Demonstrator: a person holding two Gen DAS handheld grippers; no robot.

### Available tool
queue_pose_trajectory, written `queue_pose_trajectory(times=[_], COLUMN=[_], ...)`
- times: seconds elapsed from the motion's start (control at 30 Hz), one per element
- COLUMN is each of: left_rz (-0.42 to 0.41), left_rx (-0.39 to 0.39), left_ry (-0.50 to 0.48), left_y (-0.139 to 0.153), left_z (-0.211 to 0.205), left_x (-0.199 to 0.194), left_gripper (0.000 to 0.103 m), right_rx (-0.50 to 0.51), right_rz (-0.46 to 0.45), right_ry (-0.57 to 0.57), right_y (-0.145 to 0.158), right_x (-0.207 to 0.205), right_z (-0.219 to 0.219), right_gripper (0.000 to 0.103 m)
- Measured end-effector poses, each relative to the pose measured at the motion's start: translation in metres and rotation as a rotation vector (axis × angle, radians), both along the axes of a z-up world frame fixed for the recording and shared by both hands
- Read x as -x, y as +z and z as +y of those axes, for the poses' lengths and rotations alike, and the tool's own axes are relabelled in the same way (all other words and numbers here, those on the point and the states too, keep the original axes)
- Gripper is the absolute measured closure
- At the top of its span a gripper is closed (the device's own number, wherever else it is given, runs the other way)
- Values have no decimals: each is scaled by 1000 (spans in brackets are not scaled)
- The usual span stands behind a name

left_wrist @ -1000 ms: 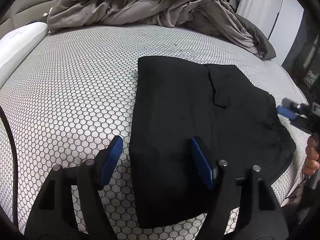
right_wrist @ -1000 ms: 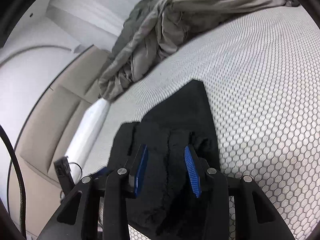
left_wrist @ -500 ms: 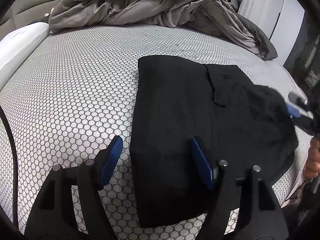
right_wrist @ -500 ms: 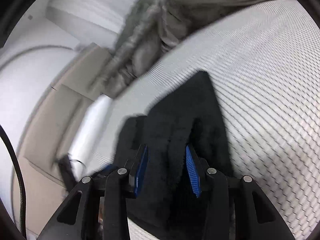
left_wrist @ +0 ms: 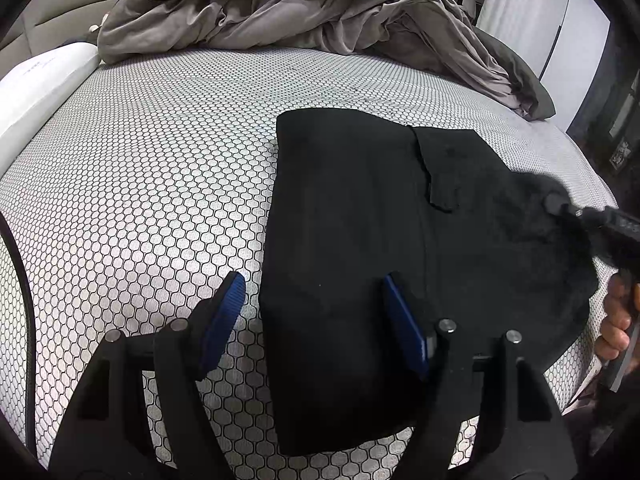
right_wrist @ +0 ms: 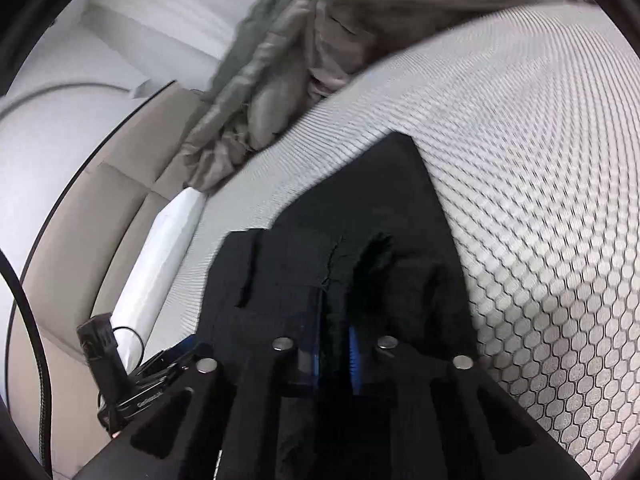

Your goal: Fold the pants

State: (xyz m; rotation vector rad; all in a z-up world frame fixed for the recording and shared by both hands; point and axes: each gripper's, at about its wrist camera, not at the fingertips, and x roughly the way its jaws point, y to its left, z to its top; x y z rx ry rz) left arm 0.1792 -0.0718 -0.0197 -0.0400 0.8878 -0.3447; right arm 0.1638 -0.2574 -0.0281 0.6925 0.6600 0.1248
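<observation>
The black pants lie folded on the honeycomb-patterned mattress. My left gripper is open just above the pants' near left corner, one blue pad over the mattress and the other over the cloth. My right gripper is shut on the pants' right edge, and the cloth bunches up between its blue pads. The right gripper also shows in the left wrist view, lifting that edge a little.
A crumpled grey duvet lies across the far side of the bed. A white pillow lies at the left by a beige headboard. The mattress edge runs close to the right of the pants.
My right gripper has closed its jaws on the pants' right edge and lifted it up and inward. My left gripper has stayed open in the same place.
</observation>
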Motion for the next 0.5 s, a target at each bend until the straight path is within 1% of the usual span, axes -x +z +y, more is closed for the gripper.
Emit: queue_pose_trajectory(times=[0.03, 0.07, 0.1, 0.13, 0.17, 0.2, 0.23, 0.27, 0.3, 0.33, 0.37, 0.47, 0.5], left_rz=[2, 5, 9, 9, 10, 10, 9, 7, 2, -1, -3, -5, -3], left_rx=[4, 12, 20, 19, 17, 17, 21, 26, 32, 42, 53, 115, 127], left_ry=[-3, -10, -17, -18, -17, -17, -12, -5, 0, -2, -7, -82, -116], left_y=[0, 0, -1, -1, -1, 0, 1, 2, 4, 6, 9, 16, 16], left_z=[0, 1, 2, 2, 2, 3, 5, 7, 10, 12, 14, 18, 18], left_x=[0, 0, 0, 0, 0, 0, 0, 1, 2, 3, 6, 16, 19], left_gripper=[34, 32, 31, 31, 31, 31, 31, 31, 31, 31, 31, 31, 31], right_rx=[54, 104, 144, 126, 78, 33, -8, -8, 13, 45, 54, -1, -9], right_rz=[-7, 8, 57, 110, 134, 131, 115, 104, 94, 84, 82, 111, 119], right_ry=[-10, -19, -48, -75, -81, -82, -76, -66, -65, -70, -61, 8, 22], right_y=[8, 10, 5, -5, -14, -17, -16, -11, -6, -1, 1, -9, -13], right_x=[3, 4, 1, -3, -5, -5, -1, 4, 9, 17, 25, 43, 48], right_z=[4, 5, 2, -4, -10, -14, -17, -18, -18, -17, -17, -18, -17], right_gripper=[95, 95, 94, 92, 91, 87, 85, 81, 76, 75, 74, 74, 72])
